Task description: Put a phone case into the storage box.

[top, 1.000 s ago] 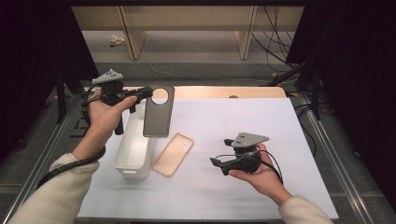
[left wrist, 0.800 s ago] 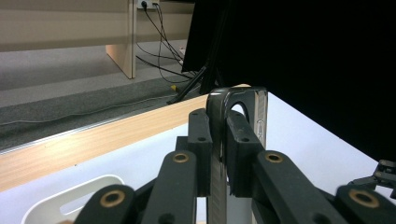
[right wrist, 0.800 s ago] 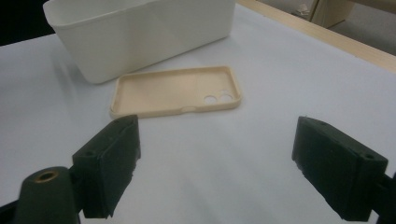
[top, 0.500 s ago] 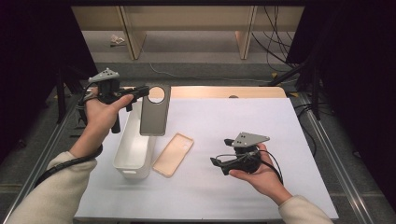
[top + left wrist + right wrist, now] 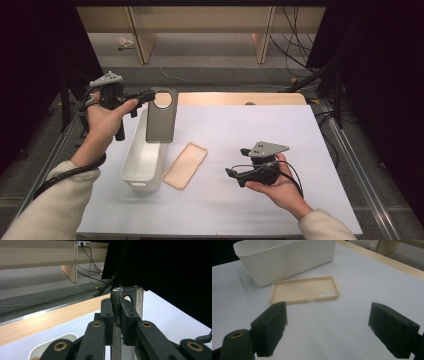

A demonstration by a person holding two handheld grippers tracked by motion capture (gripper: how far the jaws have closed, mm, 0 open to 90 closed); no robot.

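A dark grey phone case [image 5: 161, 120] with a round camera hole hangs upright over the far end of a white bin [image 5: 131, 172]. My left gripper [image 5: 150, 95] is shut on its top edge. In the left gripper view the case [image 5: 130, 293] stands edge-on, pinched between the two pads of that gripper [image 5: 117, 315]. A beige phone case [image 5: 186, 165] lies open side up on the white table, just right of the bin. My right gripper [image 5: 235, 175] sits low at the right, open, with nothing in it. In its own view the right gripper [image 5: 332, 330] points at the beige case [image 5: 304, 290] and the bin [image 5: 287, 257].
A white sheet [image 5: 280, 130] covers the table, with a wooden strip [image 5: 235, 98] along the far edge. Metal rails [image 5: 345, 150] run down both sides. Beyond the table are a grey floor, cables [image 5: 290, 45] and wooden legs.
The left gripper has carried the grey case slightly to the left, above the bin. The right gripper has stayed where it was.
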